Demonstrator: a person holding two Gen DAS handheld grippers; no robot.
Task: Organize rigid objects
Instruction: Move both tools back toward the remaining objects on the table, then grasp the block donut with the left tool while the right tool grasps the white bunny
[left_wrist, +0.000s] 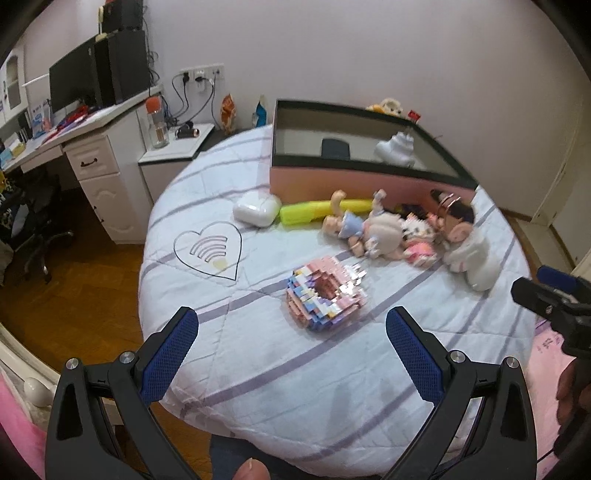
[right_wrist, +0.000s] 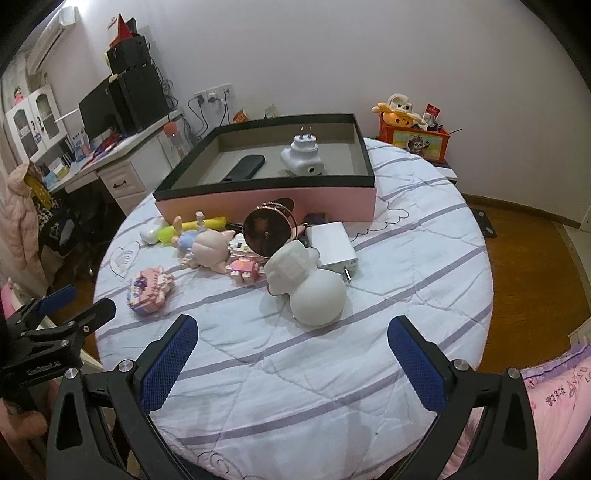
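I had both tools spread wide and holding nothing, each hanging over the near edge of the round bed. The pink block toy lay on the cover straight ahead of my left tool, near it, in line with the gap between the fingers. It looked a bit longer side to side than front to back, so I judged the fingers would close across that length. From my right tool the same block toy sat off to the left, so the left tool was the nearer one. Straight ahead of the right tool lay the white round figure, tipped over. The pink box stood open at the far side of the bed, behind everything. I counted one block toy, one white figure, one doll, one small pink house toy, one round mirror, one white charger block, one yellow tube and one white case. Inside the box I counted two things, a dark flat one and a white plug
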